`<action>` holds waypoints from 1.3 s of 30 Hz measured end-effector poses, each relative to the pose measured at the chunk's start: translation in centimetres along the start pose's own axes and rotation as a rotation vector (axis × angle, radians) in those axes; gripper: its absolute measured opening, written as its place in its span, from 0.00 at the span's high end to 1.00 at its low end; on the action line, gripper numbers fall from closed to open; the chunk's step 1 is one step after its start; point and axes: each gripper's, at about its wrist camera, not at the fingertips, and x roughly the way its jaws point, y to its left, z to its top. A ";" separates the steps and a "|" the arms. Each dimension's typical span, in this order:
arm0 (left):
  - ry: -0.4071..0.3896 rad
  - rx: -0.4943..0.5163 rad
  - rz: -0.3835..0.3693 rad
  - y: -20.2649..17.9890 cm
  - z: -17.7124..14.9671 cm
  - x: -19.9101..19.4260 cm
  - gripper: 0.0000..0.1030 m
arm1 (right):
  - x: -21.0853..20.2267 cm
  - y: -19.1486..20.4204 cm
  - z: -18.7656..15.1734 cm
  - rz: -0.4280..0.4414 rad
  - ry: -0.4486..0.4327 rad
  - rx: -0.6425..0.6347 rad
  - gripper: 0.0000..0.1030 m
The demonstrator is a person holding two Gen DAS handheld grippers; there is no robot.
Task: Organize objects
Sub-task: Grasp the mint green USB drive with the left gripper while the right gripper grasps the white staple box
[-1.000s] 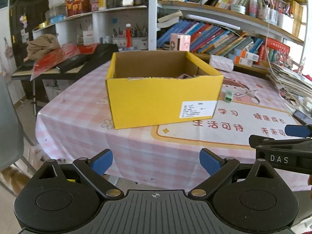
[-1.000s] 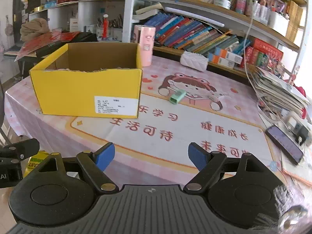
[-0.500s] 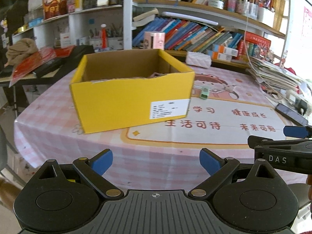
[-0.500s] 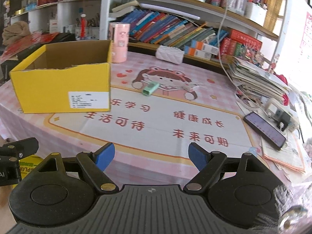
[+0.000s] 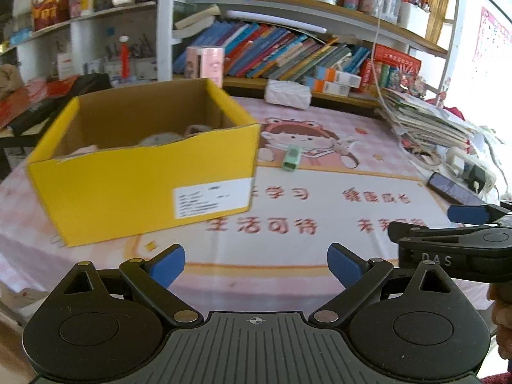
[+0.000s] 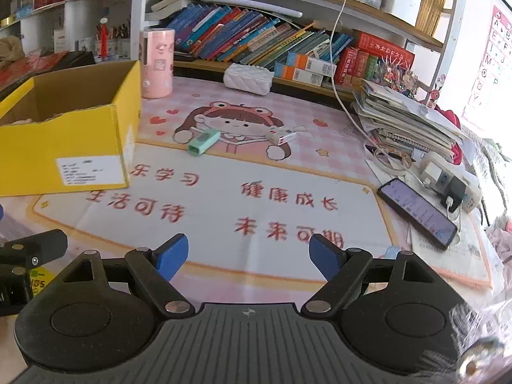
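Observation:
A yellow cardboard box (image 5: pixel 144 179) stands open on the pink table mat, with pale items partly visible inside; it also shows in the right wrist view (image 6: pixel 64 147). A small green object (image 5: pixel 291 158) lies on the cartoon girl print, also in the right wrist view (image 6: pixel 203 141). A small white and pink object (image 6: pixel 281 136) lies to its right. My left gripper (image 5: pixel 256 264) is open and empty over the table's near edge. My right gripper (image 6: pixel 248 256) is open and empty, to the right of the left one; its side shows in the left wrist view (image 5: pixel 454 249).
A black phone (image 6: pixel 416 212) and a power strip (image 6: pixel 448 176) lie at the right, by a stack of papers (image 6: pixel 406 121). A pink cylinder (image 6: pixel 156 64) and a white quilted case (image 6: pixel 248 76) stand at the back. Bookshelves (image 6: pixel 256 32) rise behind the table.
Both grippers have swung to the right and moved closer to the table. The box has shifted left in both views. Both stay open and empty.

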 end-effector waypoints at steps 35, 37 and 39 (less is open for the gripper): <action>0.068 0.096 0.114 -11.1 9.3 15.3 0.36 | 15.9 -12.9 9.6 0.185 -0.020 0.007 0.45; 0.073 0.077 0.139 -10.9 9.8 16.2 0.39 | 16.8 -13.1 10.0 0.196 -0.022 0.002 0.45; 0.078 0.056 0.159 -10.7 10.3 17.2 0.40 | 17.7 -13.2 10.4 0.204 -0.025 -0.008 0.45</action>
